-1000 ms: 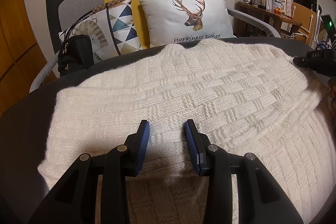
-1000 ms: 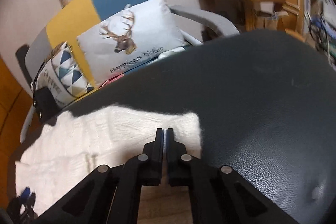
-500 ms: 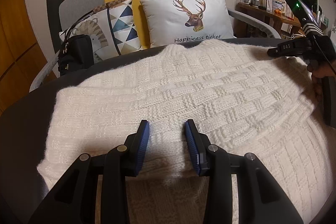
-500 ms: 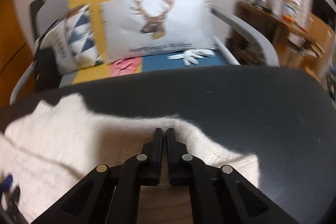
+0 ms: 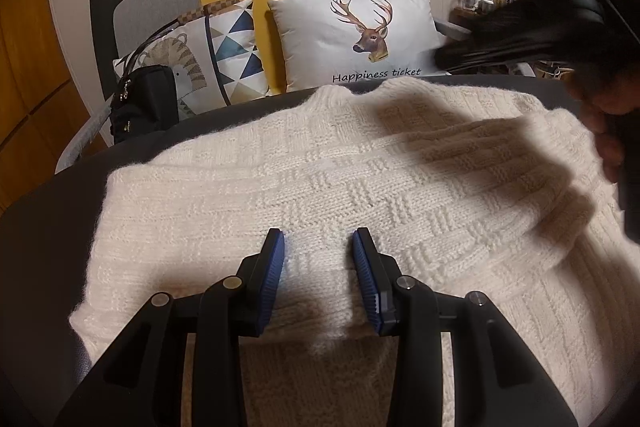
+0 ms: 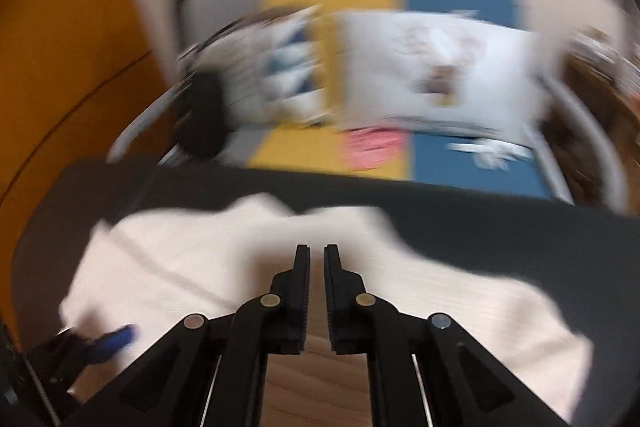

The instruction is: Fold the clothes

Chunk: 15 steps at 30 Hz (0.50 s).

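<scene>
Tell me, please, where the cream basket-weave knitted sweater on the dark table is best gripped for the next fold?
Probably the cream basket-weave knitted sweater at its thick folded near edge, between the left gripper pads. Come from the near side, low: that edge bulges up, while the rest lies flat.

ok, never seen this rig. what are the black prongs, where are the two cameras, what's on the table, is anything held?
No robot here: a person holds a pair of handheld tongs in each hand, with a fisheye camera on each looking forward along its fingers.

Left view: the left tongs sit over a cream knit sweater spread on a dark table. Their blue pads stand apart with a fold of sweater between them; whether they pinch it, I cannot tell.

Right view, blurred by motion: the right tongs have a narrow gap that is opening, with nothing in it, above the same sweater.

Behind the table stands a sofa with a deer cushion.
</scene>
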### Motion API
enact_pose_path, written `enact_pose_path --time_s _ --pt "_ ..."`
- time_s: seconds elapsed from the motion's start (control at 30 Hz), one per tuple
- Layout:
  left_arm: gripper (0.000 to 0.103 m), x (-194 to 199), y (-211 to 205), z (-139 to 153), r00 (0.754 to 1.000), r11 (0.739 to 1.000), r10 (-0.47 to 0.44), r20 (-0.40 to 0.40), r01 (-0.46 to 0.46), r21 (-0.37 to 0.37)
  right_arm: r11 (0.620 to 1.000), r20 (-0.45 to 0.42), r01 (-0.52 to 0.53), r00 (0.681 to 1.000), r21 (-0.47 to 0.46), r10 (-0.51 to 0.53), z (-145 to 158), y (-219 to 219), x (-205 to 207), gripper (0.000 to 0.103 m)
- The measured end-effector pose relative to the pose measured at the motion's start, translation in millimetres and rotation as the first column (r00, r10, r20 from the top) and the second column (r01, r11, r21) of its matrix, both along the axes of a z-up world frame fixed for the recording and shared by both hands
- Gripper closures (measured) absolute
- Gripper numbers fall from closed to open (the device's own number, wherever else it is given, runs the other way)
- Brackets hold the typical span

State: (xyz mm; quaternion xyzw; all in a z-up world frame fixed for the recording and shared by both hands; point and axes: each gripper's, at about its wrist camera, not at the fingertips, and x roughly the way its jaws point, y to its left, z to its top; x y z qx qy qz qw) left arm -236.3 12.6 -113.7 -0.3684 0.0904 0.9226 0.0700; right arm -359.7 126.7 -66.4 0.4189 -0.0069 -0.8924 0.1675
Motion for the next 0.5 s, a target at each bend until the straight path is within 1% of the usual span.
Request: enact_pose_path --time_s 0.03,0.1,0.2,0.33,0.43,0.5 --pt "0.064 0.1 -0.3 0.1 1.000 1.000 0.000 0.000 0.000 0.002 0.999 0.002 -0.025 1.000 0.037 0.025 -4.3 -18.3 -8.1 0.096" --pt "0.064 0.4 -0.7 0.1 1.000 1.000 0.000 0.000 0.000 0.003 0.997 0.027 -0.055 0.998 0.063 0.053 -16.0 -37.7 -24.3 0.096" --pt "0.064 0.3 -1.4 0.0 1.000 1.000 -0.001 0.001 0.001 0.010 0.994 0.085 -0.021 0.996 0.106 0.012 -39.3 -46.7 -46.9 0.096" --pt "0.064 -1.3 -3.5 0.1 1.000 1.000 -0.001 0.002 0.001 0.020 0.994 0.072 0.080 0.994 0.079 -0.086 -47.7 -31.6 -59.8 0.100" --pt "0.064 -1.6 -3.5 -0.1 1.000 1.000 0.000 0.001 0.000 0.019 0.995 0.062 0.080 0.995 0.055 -0.084 -45.3 -30.0 -56.9 0.100" --pt "0.064 -1.7 -3.8 -0.3 1.000 1.000 0.000 0.001 0.000 0.021 0.998 0.048 0.065 0.997 0.008 -0.065 -35.0 -31.0 -53.4 0.095"
